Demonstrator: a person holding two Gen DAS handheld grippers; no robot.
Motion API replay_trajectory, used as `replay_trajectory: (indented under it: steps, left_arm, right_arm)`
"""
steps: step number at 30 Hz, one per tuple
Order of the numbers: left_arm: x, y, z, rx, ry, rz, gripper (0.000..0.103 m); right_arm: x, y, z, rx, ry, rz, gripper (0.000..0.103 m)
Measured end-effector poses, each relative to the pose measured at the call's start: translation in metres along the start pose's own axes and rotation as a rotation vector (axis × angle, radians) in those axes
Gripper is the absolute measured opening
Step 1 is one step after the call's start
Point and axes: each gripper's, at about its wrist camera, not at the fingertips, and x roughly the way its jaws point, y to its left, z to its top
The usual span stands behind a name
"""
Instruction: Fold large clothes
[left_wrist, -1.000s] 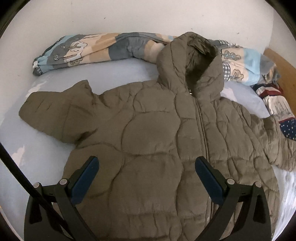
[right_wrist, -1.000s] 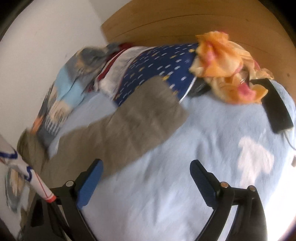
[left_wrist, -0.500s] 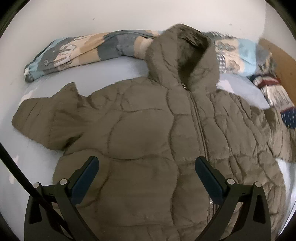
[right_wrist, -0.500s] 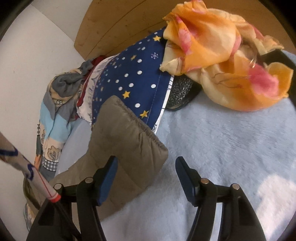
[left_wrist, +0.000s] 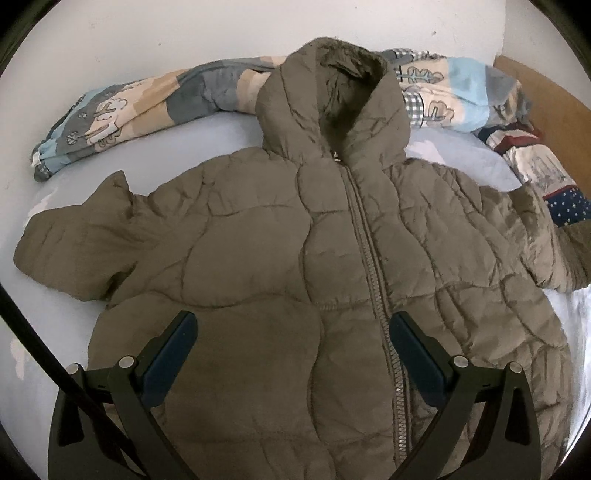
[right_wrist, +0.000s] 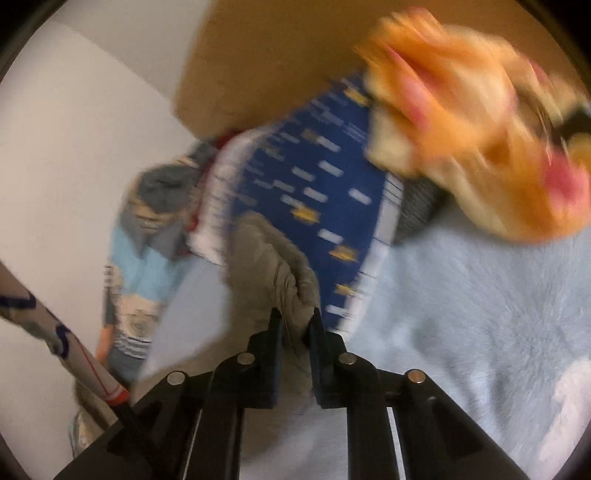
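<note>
An olive quilted hooded jacket (left_wrist: 280, 258) lies front up on a pale blue bed sheet (left_wrist: 51, 317), zipper shut, both sleeves spread out sideways. My left gripper (left_wrist: 293, 332) hovers open above the jacket's lower front, nothing between its blue pads. In the blurred right wrist view my right gripper (right_wrist: 295, 319) is closing, and its fingers pinch the cuff of the jacket's sleeve (right_wrist: 273, 258) between them. That same sleeve (left_wrist: 554, 254) reaches to the right edge of the left wrist view.
A rolled patterned blanket (left_wrist: 147, 107) lies along the white wall behind the hood. A navy star-print pillow (right_wrist: 317, 192) and an orange cloth (right_wrist: 480, 140) sit by the wooden headboard (right_wrist: 280, 48). Pale blue sheet (right_wrist: 480, 314) spreads to the right of the cuff.
The right gripper moved onto the sleeve end and went from wide open to pinched on the cuff. The left gripper drifted a little over the jacket and stayed open.
</note>
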Motion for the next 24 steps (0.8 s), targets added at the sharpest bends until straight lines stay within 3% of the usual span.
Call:
replay_trajectory:
  steps: [5, 10, 18, 24]
  left_arm:
    - [-0.01, 0.006, 0.001, -0.028, -0.019, 0.0, 0.103]
    - [-0.024, 0.025, 0.003, -0.079, -0.043, -0.004, 0.103]
    - [-0.038, 0.071, 0.004, -0.163, -0.063, 0.019, 0.103]
    - [-0.036, 0.108, 0.002, -0.217, -0.042, 0.056, 0.103]
  right_arm:
    - [-0.047, 0.102, -0.008, -0.165, -0.057, 0.114, 0.013]
    - [-0.083, 0.213, -0.054, -0.335, -0.037, 0.26, 0.013]
    - [-0.11, 0.356, -0.188, -0.57, 0.128, 0.532, 0.012]
    - [-0.061, 0.401, -0.308, -0.688, 0.342, 0.53, 0.012]
